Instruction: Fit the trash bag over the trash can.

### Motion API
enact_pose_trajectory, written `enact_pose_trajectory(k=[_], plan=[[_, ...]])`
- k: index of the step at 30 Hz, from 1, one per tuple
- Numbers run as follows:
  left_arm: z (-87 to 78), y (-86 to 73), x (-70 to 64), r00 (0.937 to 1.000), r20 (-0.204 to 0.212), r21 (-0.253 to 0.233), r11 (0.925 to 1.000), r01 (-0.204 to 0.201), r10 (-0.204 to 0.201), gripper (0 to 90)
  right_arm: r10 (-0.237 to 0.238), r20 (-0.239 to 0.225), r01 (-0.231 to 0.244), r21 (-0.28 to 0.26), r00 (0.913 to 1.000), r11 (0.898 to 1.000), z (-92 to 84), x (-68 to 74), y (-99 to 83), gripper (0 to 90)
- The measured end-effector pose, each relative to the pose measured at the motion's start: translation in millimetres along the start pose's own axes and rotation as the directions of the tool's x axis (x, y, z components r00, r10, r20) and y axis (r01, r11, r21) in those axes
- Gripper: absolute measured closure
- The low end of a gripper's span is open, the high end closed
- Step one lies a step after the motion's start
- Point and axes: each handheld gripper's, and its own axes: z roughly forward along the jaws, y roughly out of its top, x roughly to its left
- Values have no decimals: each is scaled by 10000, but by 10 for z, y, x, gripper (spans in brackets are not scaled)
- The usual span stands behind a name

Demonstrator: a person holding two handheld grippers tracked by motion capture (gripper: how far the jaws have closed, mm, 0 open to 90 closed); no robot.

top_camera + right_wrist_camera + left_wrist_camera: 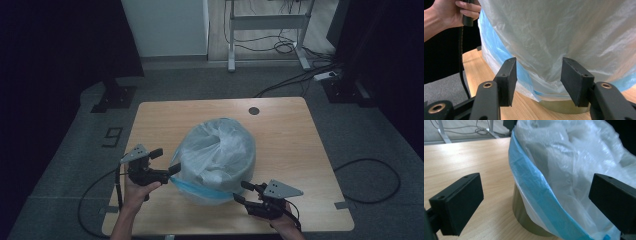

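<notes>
A round bin stands on the wooden table with a translucent white bag pulled over it. The bag's blue hem hangs slack above the bin's base. At the bag's left side, my left gripper is open wide; in the left gripper view the hem runs between the jaws without touching either pad. My right gripper is at the bag's near right. In the right gripper view its jaws stand apart with loose bag film between them, not pinched. The bin's wall shows below the film.
A dark round hole sits near the table's far edge. Beyond the table are a white desk frame, floor cables and a power strip. A black stand base is at the far left.
</notes>
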Motion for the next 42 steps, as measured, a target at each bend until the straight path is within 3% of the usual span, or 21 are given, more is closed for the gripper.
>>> enact_pose_trajectory(k=[2,5,10,14,19,25,31,37,42], plan=[[-75,-7,14,9997,263,-302,9995,31,-23,0,-48,16,48,-4,10000,10000,-17,9,11,457],[-145,14,3,9992,357,-357,9992,-186,199,9,-96,33,96,2,9999,10000,-38,2,21,459],[-195,187,-81,9931,716,-302,9954,-907,926,72,-50,145,51,-38,9999,10000,-115,-45,18,458],[-118,397,-162,9777,1374,11,9870,-1607,1590,106,78,243,-76,-65,9997,9999,-242,-116,-45,443],[33,613,-189,9569,2025,324,9752,-2188,2080,141,365,443,-356,-213,9984,9991,-441,-235,-144,432],[219,824,-162,9351,2775,480,9689,-2428,2206,157,603,736,-580,-337,9955,9977,-646,-390,-239,409],[440,1010,-161,9218,3080,831,9585,-2726,2355,192,953,1063,-902,-516,9898,9946,-770,-519,-286,401],[562,1043,-203,9141,3280,881,9557,-2808,2384,202,1028,1279,-983,-408,9865,9943,-797,-566,-336,400],[610,1037,-229,9141,3290,916,9554,-2809,2372,212,979,1382,-936,-377,9856,9949,-804,-576,-335,399]])
